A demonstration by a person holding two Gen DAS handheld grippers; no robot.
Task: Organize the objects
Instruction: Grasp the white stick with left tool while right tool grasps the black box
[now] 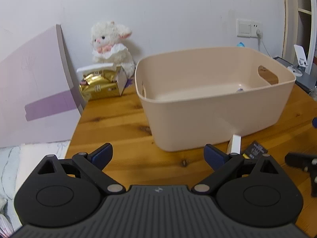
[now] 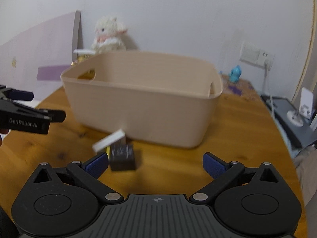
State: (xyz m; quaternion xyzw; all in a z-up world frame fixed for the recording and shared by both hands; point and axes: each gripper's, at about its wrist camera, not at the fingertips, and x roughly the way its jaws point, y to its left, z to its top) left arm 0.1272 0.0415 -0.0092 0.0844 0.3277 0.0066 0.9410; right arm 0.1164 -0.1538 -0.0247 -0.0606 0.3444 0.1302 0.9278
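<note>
- The round wooden table with dark knots (image 1: pixel 118 123) fills most of both views.
- The big pale pink plastic bin with cut-out handles (image 1: pixel 214 107) sits on the table, far from both tools. It looks nearly bare inside; one tiny thing lies at the bottom, too small to tell.
- The pink and purple board (image 1: pixel 33 91) stands at the far left edge of the table.
- The left gripper (image 1: pixel 158 155) hovers over the near part of the table. Its blue-tipped fingers are spread wide apart and hold nothing.
- The right gripper (image 2: pixel 155 163) is also spread wide and holds nothing. Its left fingertip is just beside the small boxes.
- The fluffy white toy lamb (image 1: pixel 111 45) sits far left, by the wall.
- The shiny gold bag (image 1: pixel 99 86) lies in front of the lamb.
- The small black box with printing (image 2: pixel 122 155) sits on the table, near the front of the bin.
- The small white flat box (image 2: pixel 109 139) leans tilted, touching the black box.
- The little blue toy figure (image 2: pixel 235 74) stands far right, by the wall.
</note>
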